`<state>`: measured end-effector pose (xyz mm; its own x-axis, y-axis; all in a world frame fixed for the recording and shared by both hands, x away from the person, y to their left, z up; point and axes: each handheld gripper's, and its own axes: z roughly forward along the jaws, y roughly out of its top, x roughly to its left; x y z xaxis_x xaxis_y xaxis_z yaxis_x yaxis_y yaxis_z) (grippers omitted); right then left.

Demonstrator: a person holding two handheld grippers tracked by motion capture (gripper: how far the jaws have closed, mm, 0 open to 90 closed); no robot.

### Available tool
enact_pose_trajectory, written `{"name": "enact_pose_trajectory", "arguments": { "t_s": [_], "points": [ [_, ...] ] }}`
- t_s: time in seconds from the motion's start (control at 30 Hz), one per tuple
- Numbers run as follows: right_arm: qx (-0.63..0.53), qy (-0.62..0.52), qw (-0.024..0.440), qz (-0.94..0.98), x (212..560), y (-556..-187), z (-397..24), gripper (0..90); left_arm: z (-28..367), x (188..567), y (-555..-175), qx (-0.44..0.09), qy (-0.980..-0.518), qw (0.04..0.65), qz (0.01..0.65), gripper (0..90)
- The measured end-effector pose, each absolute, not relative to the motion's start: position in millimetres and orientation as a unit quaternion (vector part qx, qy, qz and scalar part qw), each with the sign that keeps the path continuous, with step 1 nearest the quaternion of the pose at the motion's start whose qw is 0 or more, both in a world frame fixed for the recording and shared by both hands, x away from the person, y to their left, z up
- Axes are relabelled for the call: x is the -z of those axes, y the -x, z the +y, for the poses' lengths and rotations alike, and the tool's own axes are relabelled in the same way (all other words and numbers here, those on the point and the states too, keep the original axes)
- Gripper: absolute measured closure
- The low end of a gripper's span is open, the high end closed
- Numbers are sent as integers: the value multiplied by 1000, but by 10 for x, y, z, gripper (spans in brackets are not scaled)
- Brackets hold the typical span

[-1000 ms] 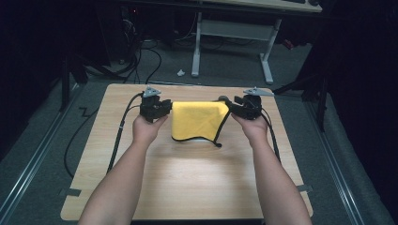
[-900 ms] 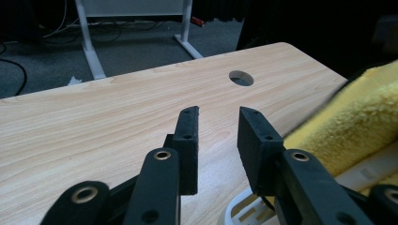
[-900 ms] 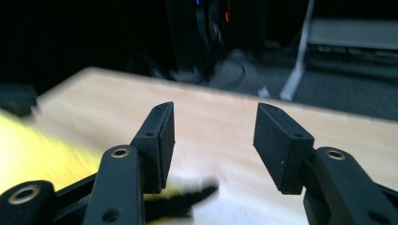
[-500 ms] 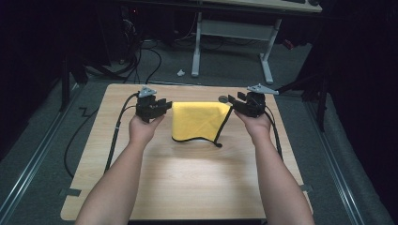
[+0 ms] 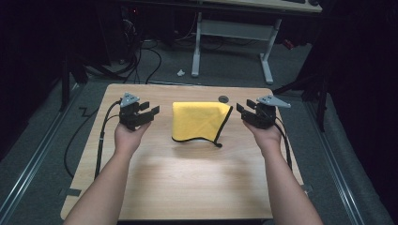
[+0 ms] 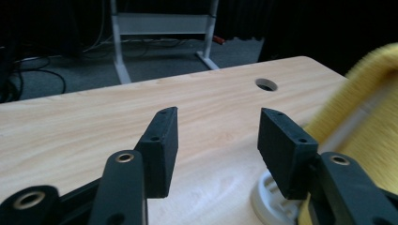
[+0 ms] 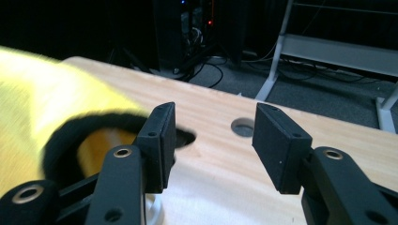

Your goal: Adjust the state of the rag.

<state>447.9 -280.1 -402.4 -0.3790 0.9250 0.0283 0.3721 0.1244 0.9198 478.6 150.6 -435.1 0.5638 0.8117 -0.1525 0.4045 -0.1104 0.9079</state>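
The yellow, black-edged microfibre cloth [image 5: 199, 121], draped over something white, is lying mid-surface between my left tongs [image 5: 146, 110], whose jaws have just been opening with nothing between them, and my right tongs [image 5: 245, 111], gaping empty too. Soft and light, I judge; I'd pinch its corners. My forearms are stretching forward, hands level either side.

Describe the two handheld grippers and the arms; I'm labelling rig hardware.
Both the left gripper and right gripper are black, with blocky rectangular jaws, brass-ringed pivots, a grey three-cornered top plate and a trailing black cable. The forearms are bare, no sleeves.
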Motion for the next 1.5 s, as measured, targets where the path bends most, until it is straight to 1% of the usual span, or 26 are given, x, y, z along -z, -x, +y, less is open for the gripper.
{"name": "enact_pose_trajectory", "arguments": {
  "t_s": [0.07, 0.13, 0.27, 0.4, 0.43, 0.47, 0.57, 0.67, 0.73, 0.77, 0.83, 0.9, 1.03, 1.5],
  "points": [
    [-464, -460, 309, 691, 4054, -4372, -2797, 508, 1503, 4386, -4669, -204, -724, 513, 414, 467],
    [-464, -456, 305, 696, 4084, -4271, -2790, 507, 1505, 4430, -4547, -200, -726, 514, 411, 460],
    [-459, -444, 318, 701, 4188, -4000, -2744, 504, 1516, 4555, -4236, -202, -732, 516, 397, 435],
    [-435, -442, 329, 712, 4391, -3701, -2672, 492, 1519, 4765, -3836, -207, -750, 499, 381, 417],
    [-427, -440, 334, 716, 4454, -3621, -2654, 487, 1529, 4828, -3734, -201, -756, 494, 380, 414],
    [-425, -440, 332, 718, 4516, -3539, -2646, 480, 1551, 4898, -3611, -186, -759, 491, 385, 412],
    [-422, -461, 302, 720, 4709, -3278, -2640, 457, 1587, 5052, -3328, -153, -774, 478, 387, 400],
    [-415, -463, 299, 723, 4933, -3010, -2622, 446, 1602, 5218, -3056, -150, -788, 466, 373, 394],
    [-406, -462, 315, 723, 5039, -2882, -2619, 457, 1572, 5260, -3019, -138, -799, 450, 373, 399],
    [-399, -460, 315, 728, 5058, -2866, -2616, 450, 1548, 5262, -3030, -132, -800, 451, 373, 399],
    [-395, -460, 316, 730, 5074, -2859, -2619, 443, 1505, 5268, -3050, -134, -802, 451, 369, 395],
    [-399, -468, 310, 725, 5098, -2866, -2644, 441, 1473, 5270, -3072, -126, -800, 456, 371, 391],
    [-399, -469, 308, 725, 5132, -2870, -2671, 441, 1450, 5264, -3063, -134, -804, 453, 362, 390],
    [-397, -475, 297, 727, 5175, -2866, -2687, 427, 1483, 5255, -3053, -128, -801, 458, 363, 386]
  ]
}}
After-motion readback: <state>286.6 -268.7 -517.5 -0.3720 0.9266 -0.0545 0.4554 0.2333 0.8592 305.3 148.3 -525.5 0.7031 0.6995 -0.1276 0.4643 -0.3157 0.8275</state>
